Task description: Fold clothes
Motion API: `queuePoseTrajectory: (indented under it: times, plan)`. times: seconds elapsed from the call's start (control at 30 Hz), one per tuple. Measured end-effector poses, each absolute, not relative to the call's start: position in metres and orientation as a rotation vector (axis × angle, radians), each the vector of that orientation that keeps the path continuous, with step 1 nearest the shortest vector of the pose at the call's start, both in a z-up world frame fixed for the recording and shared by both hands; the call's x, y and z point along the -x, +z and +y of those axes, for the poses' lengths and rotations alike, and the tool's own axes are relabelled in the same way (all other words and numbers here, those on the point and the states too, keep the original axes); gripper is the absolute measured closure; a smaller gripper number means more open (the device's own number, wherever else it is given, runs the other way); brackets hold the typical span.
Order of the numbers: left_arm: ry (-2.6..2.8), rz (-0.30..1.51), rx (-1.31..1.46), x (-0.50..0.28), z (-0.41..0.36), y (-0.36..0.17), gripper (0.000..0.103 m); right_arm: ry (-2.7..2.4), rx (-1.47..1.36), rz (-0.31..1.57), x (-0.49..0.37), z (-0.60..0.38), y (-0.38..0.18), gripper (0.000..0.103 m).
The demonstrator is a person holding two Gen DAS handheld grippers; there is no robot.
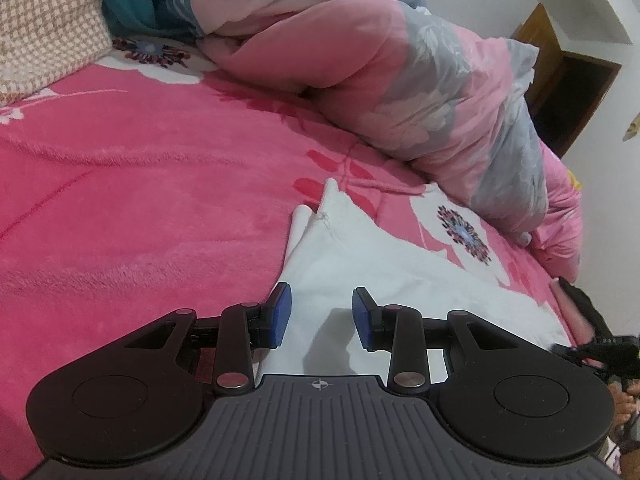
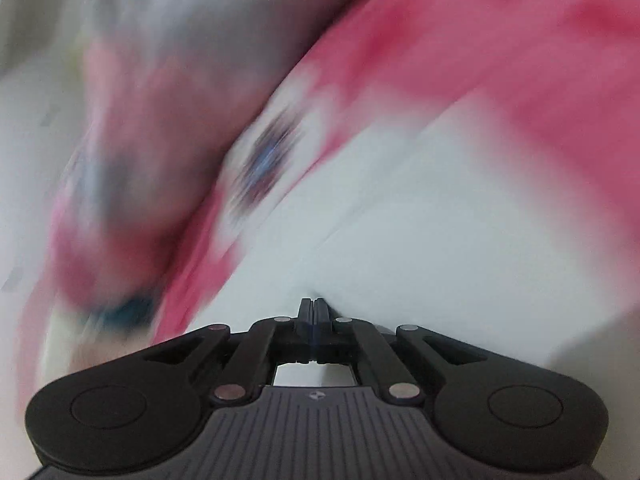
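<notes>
Bed (image 1: 120, 184) fills most of the left wrist view, spread with a fluffy pink blanket printed with white flowers that have dark purple centres. Along its far side, a bulky quilt (image 1: 420, 92) in pink, grey and white lies bunched up, running from far left down to the right edge of the bed. At the far left corner sits a pillow (image 1: 44, 28) with a small brown and cream check. Beyond the quilt on the right, a pale wall and a dark doorway (image 1: 576, 92) with a wooden frame show

White garment (image 1: 384, 272) lies on the near right part of the bed, flat over the blanket, with a folded corner pointing toward the far side and a seam visible near that tip. In the right wrist view the same white cloth (image 2: 440, 220) takes up the near right area, though the whole background there is heavily smeared by motion

Left gripper (image 1: 321, 314) hovers over the near edge of the garment, its blue pads (image 1: 282, 312) set narrowly apart with nothing pinched between them; its shadow falls on the cloth just below. Right gripper (image 2: 314, 308) has its jaws pressed fully together, their tips sunk into a pucker of the white cloth, which gathers at that spot
</notes>
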State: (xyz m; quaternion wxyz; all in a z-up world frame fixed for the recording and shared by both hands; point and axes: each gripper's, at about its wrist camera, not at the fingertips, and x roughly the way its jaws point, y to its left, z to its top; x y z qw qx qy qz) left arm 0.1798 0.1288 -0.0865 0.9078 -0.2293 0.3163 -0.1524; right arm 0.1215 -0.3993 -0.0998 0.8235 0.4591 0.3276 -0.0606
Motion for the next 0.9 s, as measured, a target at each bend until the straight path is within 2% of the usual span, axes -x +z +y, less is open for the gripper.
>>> queuePoseTrajectory:
  times: [0.1, 0.17, 0.33, 0.47, 0.63, 0.77, 0.9]
  plan:
    - [-0.313, 0.648, 0.475, -0.179, 0.129, -0.086, 0.069, -0.307, -0.987, 0.6, -0.091, -0.425, -0.089, 0.102]
    - [-0.295, 0.645, 0.451, -0.176, 0.126, -0.079, 0.069, -0.292, -0.969, 0.574, -0.084, -0.419, -0.081, 0.095]
    - [-0.329, 0.593, 0.335, -0.162, 0.105, -0.045, 0.069, 0.041, -0.911, 0.668, -0.106, -0.366, -0.078, 0.087]
    - [-0.501, 0.707, 0.249, -0.179, 0.061, -0.039, 0.067, 0.321, -0.927, 0.821, -0.145, -0.32, -0.1, 0.079]
    - [-0.464, 0.82, 0.267, -0.226, 0.043, -0.064, 0.068, 0.331, -1.032, 0.807, -0.166, -0.347, -0.116, 0.083]
    - [-0.391, 0.785, 0.416, -0.255, 0.076, -0.067, 0.069, 0.113, -1.02, 0.719, -0.165, -0.404, -0.115, 0.086]
    - [-0.307, 0.722, 0.526, -0.275, 0.106, -0.069, 0.07, -0.094, -1.012, 0.58, -0.134, -0.441, -0.108, 0.086]
